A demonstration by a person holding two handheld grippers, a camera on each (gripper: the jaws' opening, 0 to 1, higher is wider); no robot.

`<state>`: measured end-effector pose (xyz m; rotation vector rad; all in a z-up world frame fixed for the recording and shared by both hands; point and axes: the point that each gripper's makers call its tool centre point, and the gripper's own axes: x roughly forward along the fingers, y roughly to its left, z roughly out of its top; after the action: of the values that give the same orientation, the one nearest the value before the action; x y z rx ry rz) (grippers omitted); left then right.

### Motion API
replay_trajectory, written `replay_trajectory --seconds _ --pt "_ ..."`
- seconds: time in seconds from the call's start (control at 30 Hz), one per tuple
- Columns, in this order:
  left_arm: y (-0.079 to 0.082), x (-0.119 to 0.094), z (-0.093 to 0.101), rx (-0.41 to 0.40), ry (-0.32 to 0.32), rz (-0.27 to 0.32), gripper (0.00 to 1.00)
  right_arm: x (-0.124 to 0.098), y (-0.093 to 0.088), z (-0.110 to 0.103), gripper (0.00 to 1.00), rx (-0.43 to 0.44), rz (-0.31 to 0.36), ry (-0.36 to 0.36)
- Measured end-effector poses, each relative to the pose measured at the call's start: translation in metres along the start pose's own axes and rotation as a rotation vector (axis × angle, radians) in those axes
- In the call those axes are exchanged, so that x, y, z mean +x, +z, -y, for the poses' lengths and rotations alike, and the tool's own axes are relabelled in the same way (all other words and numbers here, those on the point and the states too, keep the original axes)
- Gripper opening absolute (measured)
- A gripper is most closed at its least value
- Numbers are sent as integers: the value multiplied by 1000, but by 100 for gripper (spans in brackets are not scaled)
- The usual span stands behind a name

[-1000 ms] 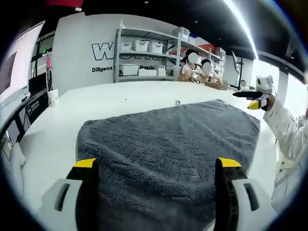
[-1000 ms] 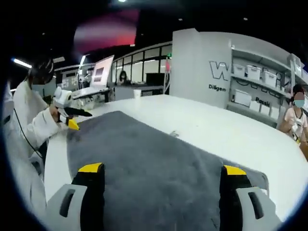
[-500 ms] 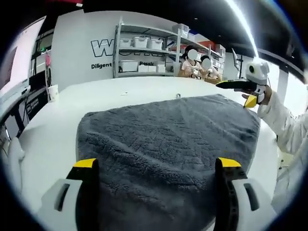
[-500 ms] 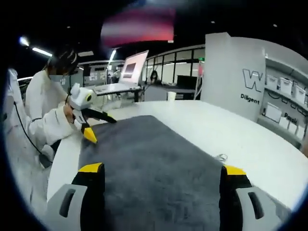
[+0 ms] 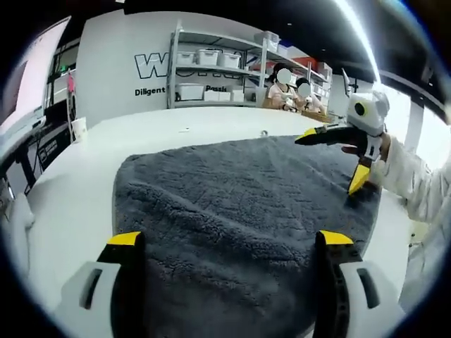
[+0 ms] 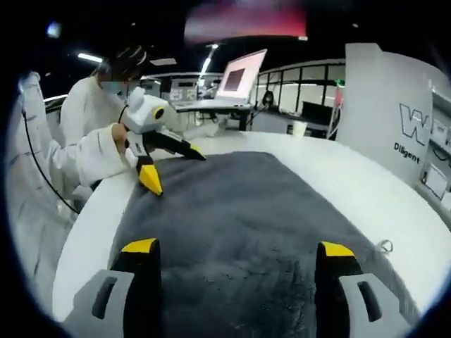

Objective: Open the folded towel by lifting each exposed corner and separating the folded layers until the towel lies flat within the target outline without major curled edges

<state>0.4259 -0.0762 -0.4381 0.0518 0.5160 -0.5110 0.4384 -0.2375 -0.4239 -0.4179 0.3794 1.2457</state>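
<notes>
Left gripper view showed the grey towel (image 5: 239, 218) spread across the middle of the white table (image 5: 77, 190), its near edge running under my left gripper (image 5: 230, 243), whose two yellow-tipped jaws stood wide apart and released, gripping nothing, above the pile. At the towel's far right corner, my right gripper (image 5: 335, 158) came in from the right, held in a hand (image 5: 371, 146) at the end of a white sleeve (image 5: 416, 183); its jaws were spread, one pointing out over the cloth, the other angled down with its yellow tip at or just above the towel's right edge. I could not tell whether that tip touched the cloth. Shelves with white bins (image 5: 211, 67) stood against the far wall beyond the table, and a white cup (image 5: 78, 129) sat near the table's left edge.

Right gripper view looked along the towel (image 6: 239, 211) the other way, with my right gripper (image 6: 235, 248) open and empty over it. My left gripper (image 6: 173, 169) appeared at the towel's far left corner, in a white-sleeved hand (image 6: 127, 141), jaws parted, the lower yellow tip close to the towel's edge. A small metal ring (image 6: 385, 246) lay on the bare table just beside the towel's right edge. An open laptop (image 6: 236, 81) sat on a desk behind.
</notes>
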Motion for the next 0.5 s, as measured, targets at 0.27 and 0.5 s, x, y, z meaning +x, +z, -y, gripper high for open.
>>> replay_trajectory --seconds 0.27,0.5 --pt "-2 2 0 13 15 0 99 16 -7 -13 82 -37 -39 60" --pt "-3 2 -1 30 27 1 99 12 -17 -12 79 66 -50 102"
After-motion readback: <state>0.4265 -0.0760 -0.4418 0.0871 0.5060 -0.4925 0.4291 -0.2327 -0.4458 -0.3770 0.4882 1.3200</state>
